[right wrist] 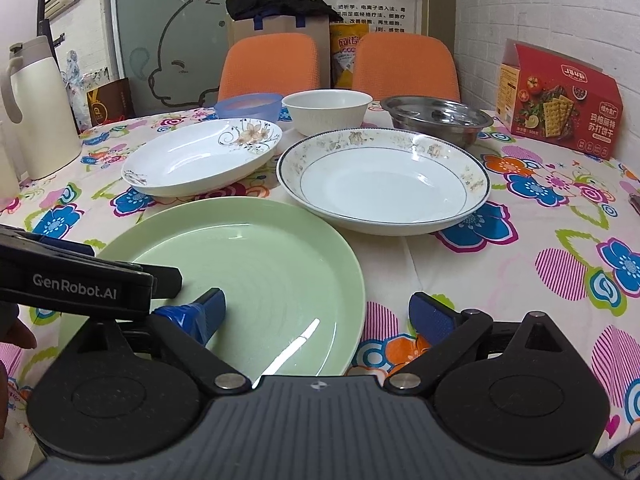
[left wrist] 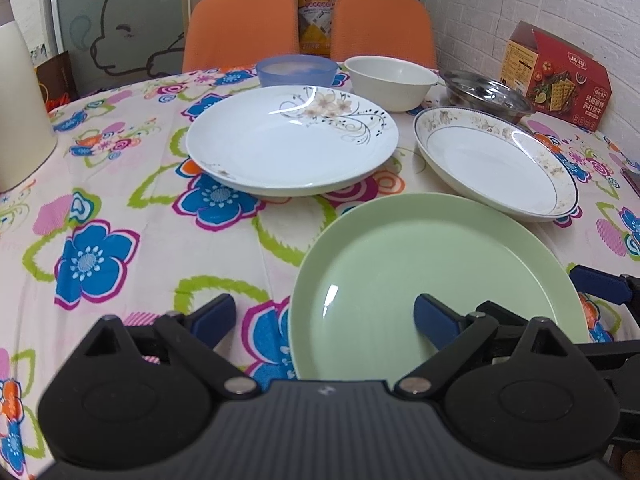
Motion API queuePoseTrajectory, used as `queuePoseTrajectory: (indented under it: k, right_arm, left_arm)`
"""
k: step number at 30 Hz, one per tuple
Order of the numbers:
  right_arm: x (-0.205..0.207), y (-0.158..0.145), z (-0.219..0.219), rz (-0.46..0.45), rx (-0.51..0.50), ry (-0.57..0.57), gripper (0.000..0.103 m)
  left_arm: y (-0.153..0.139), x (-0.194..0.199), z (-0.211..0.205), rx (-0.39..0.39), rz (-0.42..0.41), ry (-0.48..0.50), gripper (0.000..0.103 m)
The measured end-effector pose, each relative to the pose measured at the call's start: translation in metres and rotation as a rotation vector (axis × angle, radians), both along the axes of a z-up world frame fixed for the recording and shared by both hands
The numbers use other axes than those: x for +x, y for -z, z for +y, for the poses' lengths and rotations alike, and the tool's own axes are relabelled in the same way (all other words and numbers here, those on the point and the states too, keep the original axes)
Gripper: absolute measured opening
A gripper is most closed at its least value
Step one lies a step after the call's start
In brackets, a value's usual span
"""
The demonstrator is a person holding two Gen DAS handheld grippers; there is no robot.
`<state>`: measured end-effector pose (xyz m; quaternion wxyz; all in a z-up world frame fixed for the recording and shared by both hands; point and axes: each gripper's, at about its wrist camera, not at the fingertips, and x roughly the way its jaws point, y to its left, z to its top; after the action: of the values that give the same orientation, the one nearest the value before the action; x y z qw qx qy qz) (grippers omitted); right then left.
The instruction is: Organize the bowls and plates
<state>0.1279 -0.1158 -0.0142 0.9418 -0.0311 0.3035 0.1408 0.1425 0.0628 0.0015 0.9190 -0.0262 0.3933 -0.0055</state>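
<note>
1. The green plate (left wrist: 436,288) lies flat on the desk (left wrist: 140,240) nearest me, empty. It looks like the first piece to move, or the base for a stack.
2. My left hand-held gripper (left wrist: 324,318) hangs over the plate's left rim with its fingers spread wide, holding nothing: one blue pad sits over the plate, the other over the cloth just outside the rim.
3. My right hand-held gripper (right wrist: 318,314) is likewise spread and empty, straddling the plate's right rim, one pad above the green surface and one above the tablecloth.
4. To grip well, I judge I should lower one pad under the lip and the other onto the inside slope, then close firmly; glazed ware looks slippery, so a shallow bite may slide off.
5. Behind the green plate sit two deep white plates, well apart from it: the flower-sprig plate (left wrist: 292,140) to the left and the floral-border plate (right wrist: 384,180) to the right. Their edges are near each other but not touching.
6. Further back stand a blue plastic bowl (left wrist: 296,70), a white bowl (right wrist: 327,112) and a steel bowl (right wrist: 436,118) in a row.
7. At the edges are a cream thermos jug (right wrist: 38,108) and a red cracker box (right wrist: 560,100); I keep clear of both.
</note>
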Motion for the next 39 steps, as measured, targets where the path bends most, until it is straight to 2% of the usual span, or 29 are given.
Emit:
queuePoseTrajectory:
  k: [1,3,6,7,8,9,15,25,29,34,35,36,37,39]
  right_arm:
    - [-0.001,-0.001,0.002,-0.001,0.002,-0.017,0.080]
    - [-0.003,-0.002,0.007,-0.006,0.006,-0.057,0.067]
    - [-0.004,-0.005,0.010,0.001,0.005,-0.049,0.067]
    - [-0.004,-0.006,0.010,0.009,0.015,-0.043,0.066]
    - [-0.006,-0.006,0.012,0.014,0.018,-0.034,0.067]
    - [-0.008,-0.008,0.015,0.008,0.016,-0.025,0.067]
    - [-0.011,-0.014,0.036,-0.004,0.060,-0.036,0.067]
    - [-0.003,-0.013,0.103,0.010,0.075,-0.171,0.069]
    - [0.001,-0.005,0.119,0.032,0.054,-0.188,0.071]
    - [0.002,-0.004,0.122,0.025,0.022,-0.199,0.072]
    - [0.002,-0.004,0.121,0.026,0.018,-0.206,0.072]
    - [0.003,-0.004,0.120,0.029,0.017,-0.217,0.073]
    - [0.003,-0.005,0.118,0.038,0.017,-0.235,0.072]
    - [0.006,-0.009,0.108,0.061,0.037,-0.241,0.071]
  left_arm:
    - [-0.001,-0.001,-0.001,-0.004,-0.008,0.016,0.086]
    - [-0.004,-0.005,-0.004,-0.016,-0.025,0.061,0.059]
    - [-0.005,-0.007,-0.006,-0.016,-0.031,0.066,0.057]
    - [-0.005,-0.007,-0.004,-0.026,-0.031,0.062,0.052]
    - [-0.007,-0.009,-0.003,-0.036,-0.030,0.057,0.041]
    - [-0.008,-0.010,-0.003,-0.041,-0.031,0.049,0.040]
    - [-0.018,-0.017,0.017,-0.031,-0.045,-0.004,0.039]
    - [-0.018,-0.028,0.088,-0.041,-0.026,-0.169,0.039]
    - [-0.009,-0.027,0.100,-0.030,-0.013,-0.197,0.039]
    - [-0.008,-0.024,0.104,-0.040,-0.025,-0.185,0.039]
    - [-0.007,-0.024,0.105,-0.048,-0.027,-0.183,0.041]
    - [-0.007,-0.023,0.106,-0.064,-0.024,-0.178,0.058]
    - [-0.007,-0.023,0.108,-0.098,-0.024,-0.160,0.067]
    - [-0.011,-0.024,0.115,-0.140,-0.042,-0.167,0.070]
